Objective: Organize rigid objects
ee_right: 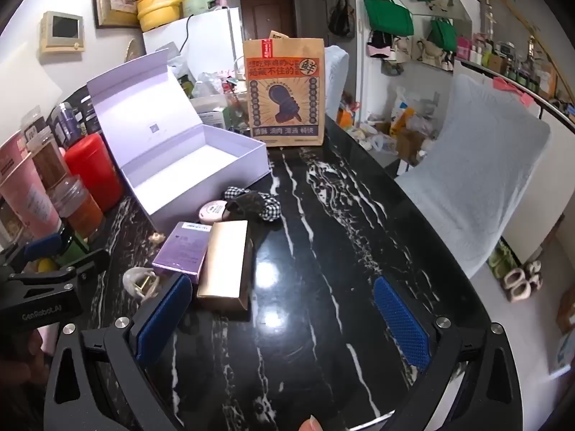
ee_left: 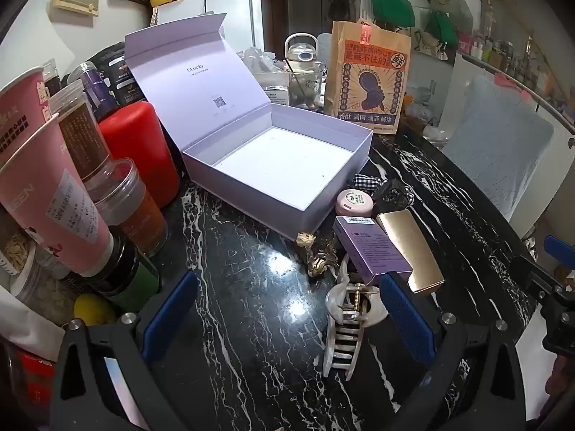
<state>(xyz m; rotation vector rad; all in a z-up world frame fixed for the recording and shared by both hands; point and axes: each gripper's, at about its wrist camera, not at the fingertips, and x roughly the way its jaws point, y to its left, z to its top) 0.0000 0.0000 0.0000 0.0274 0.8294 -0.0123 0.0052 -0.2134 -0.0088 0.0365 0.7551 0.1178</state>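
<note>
— What are your grippers doing?

— I'm holding my left gripper [ee_left: 284, 309] with its jaws standing wide, gripping nothing, tilted down over the black marble table [ee_left: 230, 287]. My right gripper [ee_right: 282, 318] is gaping just as wide over bare marble, nothing between its blue pads [ee_right: 402, 319].

— Where are the things lying?

— The lavender gift box [ee_left: 287, 165] is sitting open and empty toward the table's far left side, lid propped up. Off its near corner a purple carton [ee_left: 370, 248] and a gold box [ee_left: 409, 251] are lying side by side, touching. A pearly hair claw [ee_left: 345, 327] is lying just in front of them, its end passing behind my left gripper's right pad.

— Anything hard to read?

— A pink round case [ee_left: 354, 201] is peeking out behind the carton, half covered. A gingham scrunchie [ee_right: 258, 201] and something dark beside it are overlapping; I can't tell them apart. A small gold trinket [ee_left: 316, 255] is too tangled to name. The jars and pink cups [ee_left: 46, 179] at the left edge are crowding each other, cut off by the frame.
</note>
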